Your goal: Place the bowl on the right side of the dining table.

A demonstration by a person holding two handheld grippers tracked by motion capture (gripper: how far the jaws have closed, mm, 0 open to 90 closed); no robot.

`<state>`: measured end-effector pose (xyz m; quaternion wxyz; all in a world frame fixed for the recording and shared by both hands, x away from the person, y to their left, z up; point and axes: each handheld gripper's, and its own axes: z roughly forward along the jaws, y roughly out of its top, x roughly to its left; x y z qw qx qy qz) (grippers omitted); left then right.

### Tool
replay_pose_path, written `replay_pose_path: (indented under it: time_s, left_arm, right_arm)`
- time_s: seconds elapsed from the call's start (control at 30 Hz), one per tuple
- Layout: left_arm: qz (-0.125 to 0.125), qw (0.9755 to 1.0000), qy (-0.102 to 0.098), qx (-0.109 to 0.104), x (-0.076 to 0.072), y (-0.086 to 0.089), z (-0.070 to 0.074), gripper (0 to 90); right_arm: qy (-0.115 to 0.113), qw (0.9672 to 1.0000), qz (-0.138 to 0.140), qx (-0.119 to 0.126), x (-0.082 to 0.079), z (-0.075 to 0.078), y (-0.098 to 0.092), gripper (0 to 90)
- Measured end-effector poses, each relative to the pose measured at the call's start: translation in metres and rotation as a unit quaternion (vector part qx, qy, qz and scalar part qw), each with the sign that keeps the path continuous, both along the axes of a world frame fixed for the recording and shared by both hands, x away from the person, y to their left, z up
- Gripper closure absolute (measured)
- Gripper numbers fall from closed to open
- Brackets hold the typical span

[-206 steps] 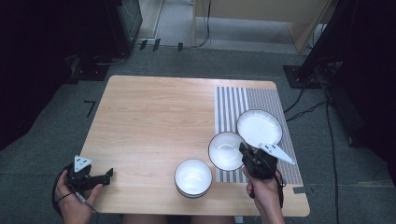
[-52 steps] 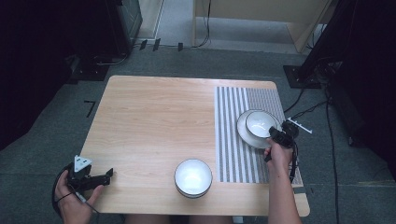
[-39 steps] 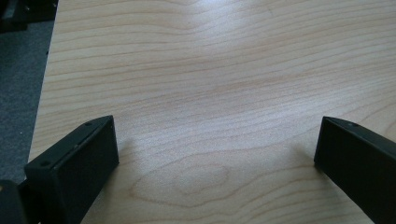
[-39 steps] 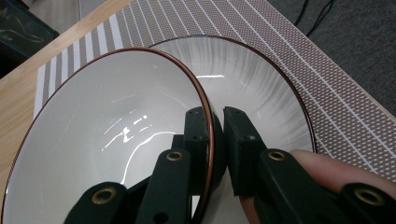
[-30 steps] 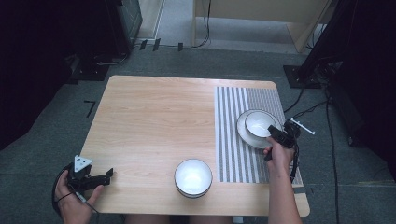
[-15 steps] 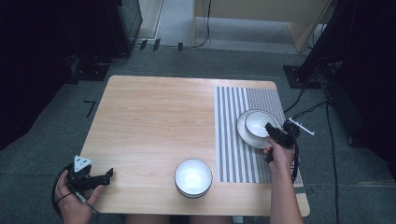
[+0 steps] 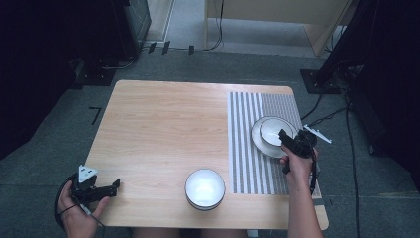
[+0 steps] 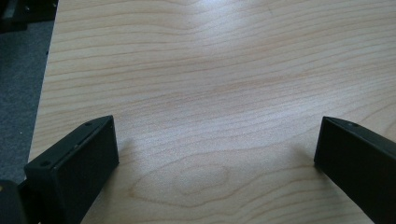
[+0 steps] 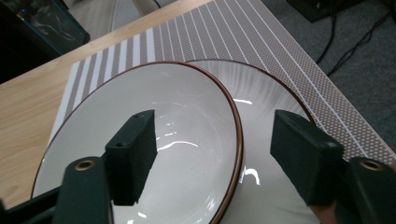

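Note:
A white bowl with a brown rim (image 7: 273,130) (image 9: 163,116) sits inside a white plate (image 7: 257,139) (image 9: 275,98) on the striped placemat (image 7: 247,148). My right gripper (image 7: 283,136) (image 9: 212,126) straddles the bowl's near rim, one jaw inside the bowl and the other over the plate. Its jaws have just been opening and the pads stand clear of the rim. A second white bowl (image 7: 204,187) rests near the table's front edge. My left gripper (image 7: 115,186) (image 8: 215,135) lies open on bare wood at the front left corner.
The wooden table (image 7: 163,124) is bare across its left and middle. The placemat (image 9: 261,37) runs along the right edge. Cables and dark stands lie on the floor beyond the table's right and far sides.
The small bowl, earlier held beside the front bowl, now sits on the plate. The right gripper's jaws have spread off its rim. The left gripper has not moved.

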<state>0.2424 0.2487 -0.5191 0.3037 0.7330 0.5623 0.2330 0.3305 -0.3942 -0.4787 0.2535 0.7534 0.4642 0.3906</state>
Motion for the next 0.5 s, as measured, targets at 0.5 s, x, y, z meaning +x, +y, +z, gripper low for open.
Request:
replay_pose_path:
  time_s: [0.5]
  left_arm:
    - [0.0, 1.0, 0.0, 0.0, 0.0, 0.0, 0.0, 0.0]
  right_arm:
    - [-0.023, 0.9968, 0.028, -0.072, -0.0057, 0.005, 0.0094, 12.5]
